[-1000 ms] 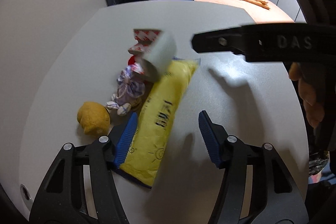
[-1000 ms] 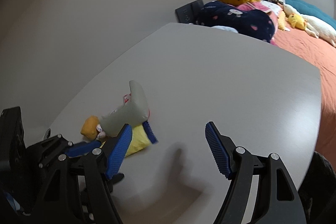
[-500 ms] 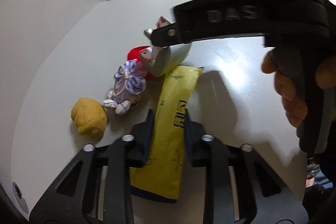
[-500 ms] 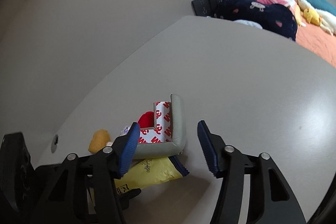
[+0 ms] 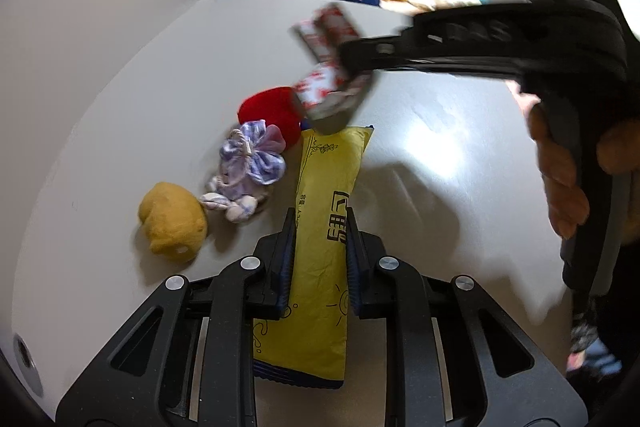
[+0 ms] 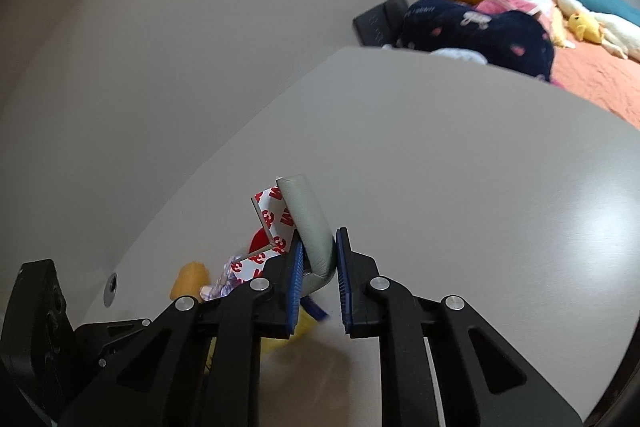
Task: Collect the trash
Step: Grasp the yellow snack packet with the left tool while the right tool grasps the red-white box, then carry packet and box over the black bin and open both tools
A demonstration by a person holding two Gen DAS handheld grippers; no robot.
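Left tongs (image 5: 318, 259) clamp the long yellow plastic wrapper with dark printed characters (image 5: 320, 227), which lies on the pale grey counter (image 5: 432, 155) beside a purple cloth bundle (image 5: 250, 167), a red soft ball (image 5: 274, 115) and a mustard plush lump (image 5: 172, 221). Right tongs (image 6: 318, 275) are closing on the grey foam corner strip backed with red-and-white printed tape (image 6: 308, 223), raised above the pile; the lettering is not legible. Counter to the right lies open up to its far edge.

Two close downward wrist views, shared table (image 5: 460, 131)
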